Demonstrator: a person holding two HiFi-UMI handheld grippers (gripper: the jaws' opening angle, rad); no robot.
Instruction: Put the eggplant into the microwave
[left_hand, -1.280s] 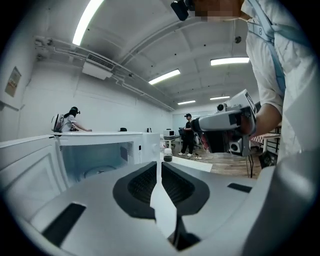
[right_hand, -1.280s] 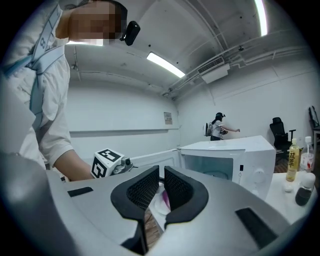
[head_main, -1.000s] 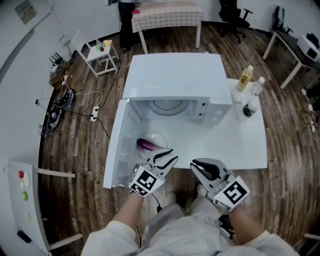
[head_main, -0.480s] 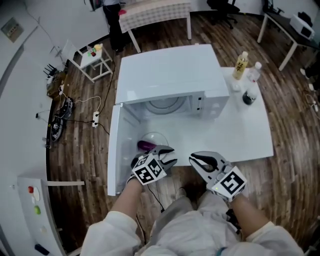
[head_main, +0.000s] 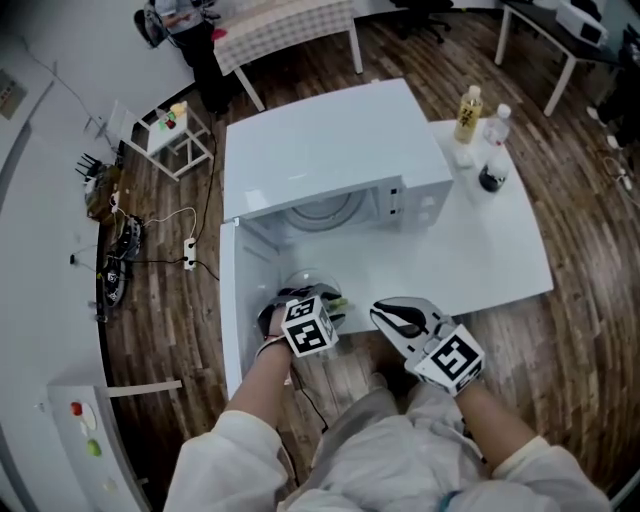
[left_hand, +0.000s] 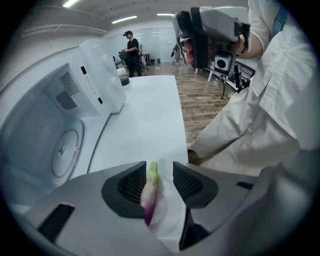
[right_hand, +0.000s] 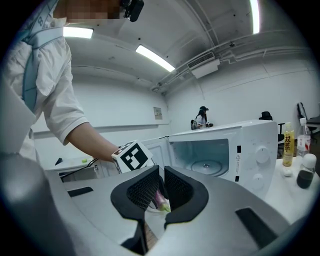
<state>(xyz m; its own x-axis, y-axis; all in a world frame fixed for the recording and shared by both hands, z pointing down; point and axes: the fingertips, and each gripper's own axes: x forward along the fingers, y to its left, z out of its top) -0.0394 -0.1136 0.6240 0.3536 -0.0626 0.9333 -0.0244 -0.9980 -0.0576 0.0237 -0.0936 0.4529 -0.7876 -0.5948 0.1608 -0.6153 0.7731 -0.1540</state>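
The purple eggplant (left_hand: 149, 192) with a green stem lies on a glass dish (head_main: 300, 281) at the table's front left, beside the open microwave door (head_main: 230, 300). My left gripper (head_main: 315, 300) points steeply down over it. Its jaws have just been opening and stand on either side of the eggplant, the pads (left_hand: 132, 185) not pressing on it. In the head view this gripper hides most of the eggplant. The right gripper view shows the eggplant (right_hand: 161, 200) beyond that gripper's jaws. My right gripper (head_main: 390, 318) hangs shut and empty at the front edge. The white microwave (head_main: 320, 150) stands open, turntable (head_main: 325, 212) bare.
A yellow bottle (head_main: 468, 112), a clear bottle (head_main: 497, 125) and a dark jar (head_main: 489, 180) stand at the back right of the white table (head_main: 480, 260). A small white side table (head_main: 170, 130) and cables lie on the wooden floor at the left.
My left gripper has dropped and tipped nose-down over the eggplant, which it now covers in the head view, and its jaws have spread. The right gripper has sunk slightly.
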